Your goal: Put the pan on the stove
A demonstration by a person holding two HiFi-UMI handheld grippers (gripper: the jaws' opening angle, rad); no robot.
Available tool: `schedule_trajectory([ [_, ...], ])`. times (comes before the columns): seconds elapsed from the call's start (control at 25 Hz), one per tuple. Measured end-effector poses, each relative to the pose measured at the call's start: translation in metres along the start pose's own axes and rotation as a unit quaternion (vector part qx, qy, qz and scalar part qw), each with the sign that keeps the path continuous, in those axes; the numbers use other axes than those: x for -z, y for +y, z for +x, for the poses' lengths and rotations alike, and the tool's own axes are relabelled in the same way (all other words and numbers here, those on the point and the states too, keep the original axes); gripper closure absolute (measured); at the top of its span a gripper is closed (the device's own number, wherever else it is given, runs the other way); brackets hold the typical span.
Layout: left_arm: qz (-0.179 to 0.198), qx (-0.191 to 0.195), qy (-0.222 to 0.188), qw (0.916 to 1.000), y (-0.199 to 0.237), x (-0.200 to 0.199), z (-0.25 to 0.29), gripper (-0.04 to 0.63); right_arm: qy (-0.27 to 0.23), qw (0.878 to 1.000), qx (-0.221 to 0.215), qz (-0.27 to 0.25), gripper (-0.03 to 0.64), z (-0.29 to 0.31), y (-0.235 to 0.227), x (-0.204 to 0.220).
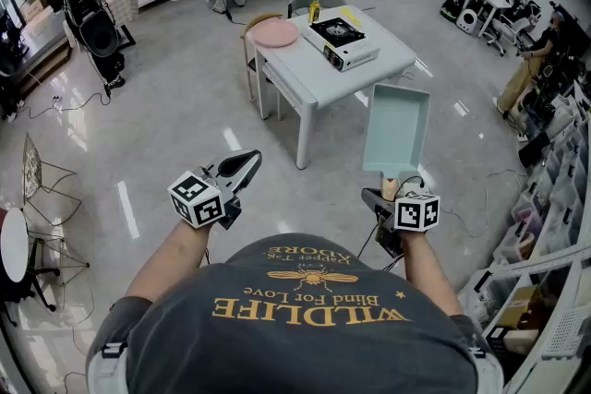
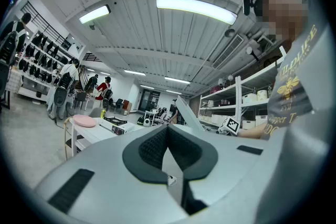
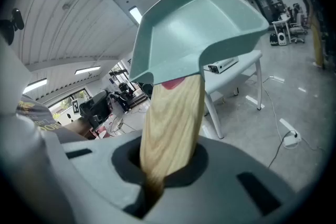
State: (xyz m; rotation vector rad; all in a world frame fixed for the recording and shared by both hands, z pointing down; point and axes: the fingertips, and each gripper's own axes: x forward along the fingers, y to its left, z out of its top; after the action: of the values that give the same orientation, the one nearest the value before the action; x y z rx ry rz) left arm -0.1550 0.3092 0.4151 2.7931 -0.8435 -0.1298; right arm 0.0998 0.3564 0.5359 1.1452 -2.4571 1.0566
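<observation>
- The carrying step was in hand: the right gripper [image 3: 157, 165] was clamped shut on the wooden handle [image 3: 170, 123] of the pale green square pan [image 1: 397, 129].
- The pan hung in the air in front of the person, its open side up, well apart from the white table [image 1: 305, 78].
- The left gripper [image 1: 242, 166] had its jaws pressed together on nothing and was held out idle at the person's left.
- The stove [image 1: 343, 39], a small tabletop burner, sat on the table beside a pink plate [image 1: 274, 33] and a yellow bottle [image 1: 315, 10].
- To my eye the next move called for walking up to the table, keeping the pan level, and lowering it squarely onto the burner before letting go of the handle.
- The pan held nothing that I could see, the plate looked bare, and nothing stood on the stove.
</observation>
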Motion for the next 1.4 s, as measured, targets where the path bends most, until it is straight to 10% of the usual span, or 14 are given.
schedule_trajectory([
  [1.4, 0.002, -0.044, 0.014, 0.9989, -0.053, 0.016, 0.113, 0.594, 0.029, 0.999, -0.037, -0.012, 0.612, -0.059, -0.112, -0.011],
])
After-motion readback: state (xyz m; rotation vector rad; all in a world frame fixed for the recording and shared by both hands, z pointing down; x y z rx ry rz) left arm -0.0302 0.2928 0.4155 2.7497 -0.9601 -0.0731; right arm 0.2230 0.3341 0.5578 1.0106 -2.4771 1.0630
